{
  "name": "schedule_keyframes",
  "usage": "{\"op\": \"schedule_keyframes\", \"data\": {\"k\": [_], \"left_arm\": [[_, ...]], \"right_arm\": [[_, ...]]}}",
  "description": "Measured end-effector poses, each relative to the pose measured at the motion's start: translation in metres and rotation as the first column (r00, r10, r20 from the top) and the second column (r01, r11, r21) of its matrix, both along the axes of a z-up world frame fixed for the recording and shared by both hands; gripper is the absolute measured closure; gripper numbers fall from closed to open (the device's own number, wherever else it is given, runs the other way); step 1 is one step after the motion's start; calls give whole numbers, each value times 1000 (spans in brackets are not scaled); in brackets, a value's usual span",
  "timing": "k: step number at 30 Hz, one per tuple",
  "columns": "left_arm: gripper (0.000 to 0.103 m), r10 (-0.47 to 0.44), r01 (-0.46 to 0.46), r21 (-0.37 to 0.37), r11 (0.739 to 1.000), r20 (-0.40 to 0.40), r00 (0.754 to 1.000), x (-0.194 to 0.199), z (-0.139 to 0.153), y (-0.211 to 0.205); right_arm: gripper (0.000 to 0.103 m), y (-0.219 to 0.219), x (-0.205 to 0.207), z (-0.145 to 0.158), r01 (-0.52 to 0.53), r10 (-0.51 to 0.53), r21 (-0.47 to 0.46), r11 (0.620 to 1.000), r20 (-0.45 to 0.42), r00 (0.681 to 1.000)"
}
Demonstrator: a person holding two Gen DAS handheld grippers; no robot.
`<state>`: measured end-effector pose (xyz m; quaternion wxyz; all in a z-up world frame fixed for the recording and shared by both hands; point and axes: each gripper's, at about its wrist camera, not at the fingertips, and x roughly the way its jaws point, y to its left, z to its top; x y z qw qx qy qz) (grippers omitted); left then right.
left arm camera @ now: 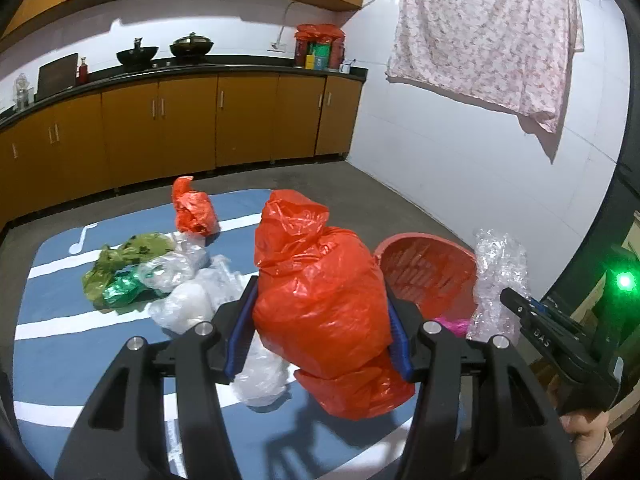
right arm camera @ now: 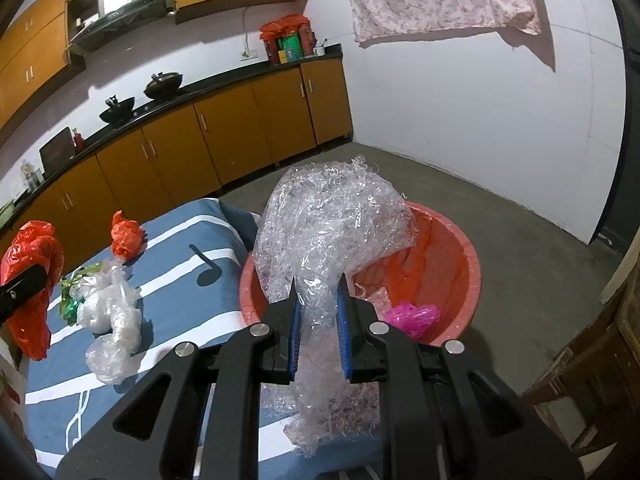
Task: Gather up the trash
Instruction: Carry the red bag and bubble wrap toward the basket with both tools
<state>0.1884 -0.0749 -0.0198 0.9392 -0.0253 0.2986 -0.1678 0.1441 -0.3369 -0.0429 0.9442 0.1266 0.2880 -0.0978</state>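
My left gripper (left arm camera: 322, 312) is shut on a big red plastic bag (left arm camera: 320, 296) and holds it above the blue mat (left arm camera: 60, 320), left of the red basin (left arm camera: 428, 272). My right gripper (right arm camera: 320, 300) is shut on a clear bubble-wrap bundle (right arm camera: 328, 224), held over the red basin (right arm camera: 452, 248), which holds a pink bag (right arm camera: 414, 318). On the mat lie a small red bag (left arm camera: 194, 210), a green bag (left arm camera: 128, 264) and clear plastic bags (left arm camera: 188, 292). The bubble wrap (left arm camera: 498, 280) and right gripper also show in the left wrist view.
Orange kitchen cabinets (left arm camera: 180, 128) with a black counter run along the far wall, pots on top. A pink floral cloth (left arm camera: 484, 36) hangs on the white right wall. Wooden furniture (right arm camera: 592, 364) stands at the right. Grey concrete floor (right arm camera: 520, 232) lies beyond the basin.
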Motion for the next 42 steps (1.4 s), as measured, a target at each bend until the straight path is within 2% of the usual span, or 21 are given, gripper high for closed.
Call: {"op": "schedule_keyframes", "data": {"k": [8, 15, 23, 30, 42], "left_arm": [[48, -54, 54, 10, 998, -12, 998, 9, -8, -23], [48, -133, 132, -21, 991, -19, 991, 23, -15, -50], [48, -194, 193, -24, 981, -36, 980, 40, -27, -79], [48, -204, 204, -10, 979, -62, 977, 43, -38, -90], [48, -211, 211, 2, 977, -72, 975, 44, -38, -101]], "right_arm": [[87, -12, 0, -2, 29, -29, 6, 1000, -1, 1000], [87, -31, 5, 3, 53, -53, 9, 999, 11, 999], [87, -51, 12, 3, 81, -81, 10, 997, 18, 997], [87, -57, 14, -8, 86, -86, 23, 996, 0, 996], [87, -61, 18, -10, 87, -87, 30, 996, -9, 996]]}}
